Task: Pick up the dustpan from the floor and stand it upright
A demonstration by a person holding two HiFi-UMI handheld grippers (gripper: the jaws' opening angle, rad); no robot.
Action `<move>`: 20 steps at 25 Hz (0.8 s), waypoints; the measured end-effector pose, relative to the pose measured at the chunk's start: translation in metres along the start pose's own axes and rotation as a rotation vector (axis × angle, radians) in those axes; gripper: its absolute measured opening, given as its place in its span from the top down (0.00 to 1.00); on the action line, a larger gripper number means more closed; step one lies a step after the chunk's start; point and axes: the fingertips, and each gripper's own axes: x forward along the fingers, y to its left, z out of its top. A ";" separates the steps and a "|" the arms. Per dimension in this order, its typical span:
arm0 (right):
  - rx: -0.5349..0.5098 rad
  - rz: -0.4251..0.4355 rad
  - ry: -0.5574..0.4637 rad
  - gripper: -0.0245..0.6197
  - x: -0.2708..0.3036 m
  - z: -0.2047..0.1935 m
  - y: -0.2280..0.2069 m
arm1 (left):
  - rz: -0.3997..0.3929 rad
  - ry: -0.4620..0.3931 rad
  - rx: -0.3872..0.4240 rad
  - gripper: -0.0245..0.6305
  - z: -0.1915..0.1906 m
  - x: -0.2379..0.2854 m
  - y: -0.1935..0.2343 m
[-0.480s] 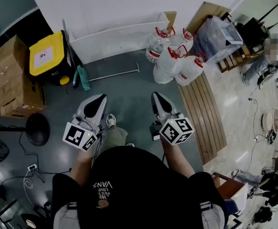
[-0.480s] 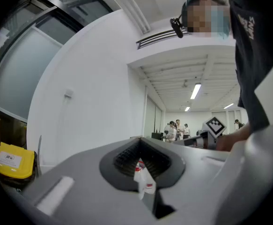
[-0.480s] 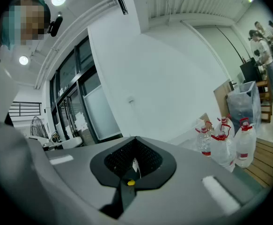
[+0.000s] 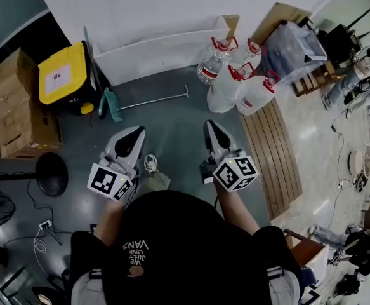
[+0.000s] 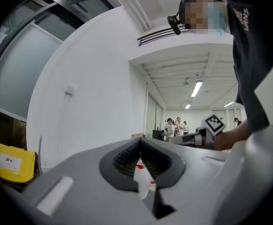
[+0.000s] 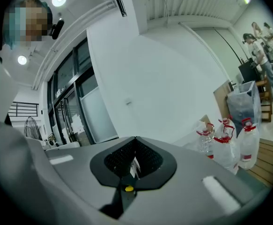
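Note:
The dustpan (image 4: 112, 105) is teal and lies flat on the dark floor by the wall, its long metal handle (image 4: 156, 99) stretching right. Both grippers are held level in front of the person's body, well short of it. My left gripper (image 4: 134, 133) is shut with nothing in it, its jaws meeting in the left gripper view (image 5: 140, 168). My right gripper (image 4: 210, 128) is also shut and empty, its jaws together in the right gripper view (image 6: 134, 165). The dustpan does not show in either gripper view.
A yellow-lidded bin (image 4: 63, 75) and cardboard boxes (image 4: 16, 110) stand left of the dustpan. Several water bottles (image 4: 235, 81) crowd the right, beside wooden slats (image 4: 270, 145). A white panel (image 4: 159, 51) leans on the wall. A fan base (image 4: 51, 173) and cables lie at the lower left.
Both grippers stay shut and keep their places. The head view has drifted slightly, so the floor things sit a little further right and lower.

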 end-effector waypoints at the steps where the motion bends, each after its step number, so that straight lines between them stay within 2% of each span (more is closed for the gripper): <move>1: 0.001 -0.003 0.001 0.96 0.008 -0.001 -0.002 | -0.001 0.005 0.002 0.88 -0.002 0.004 0.008; 6: -0.007 -0.043 0.015 0.95 0.054 -0.004 -0.008 | -0.051 0.014 -0.014 0.88 -0.006 0.024 0.052; 9: -0.010 -0.078 0.016 0.87 0.087 -0.002 -0.013 | -0.074 0.020 -0.011 0.88 -0.004 0.037 0.085; 12: -0.014 -0.110 0.006 0.87 0.115 0.002 -0.019 | -0.096 0.027 -0.009 0.87 -0.005 0.049 0.116; 17: -0.001 -0.169 0.014 0.79 0.141 0.003 -0.029 | -0.127 0.069 -0.023 0.80 -0.017 0.065 0.148; 20: 0.008 -0.192 0.031 0.78 0.154 -0.001 -0.041 | -0.129 0.096 -0.042 0.77 -0.031 0.075 0.159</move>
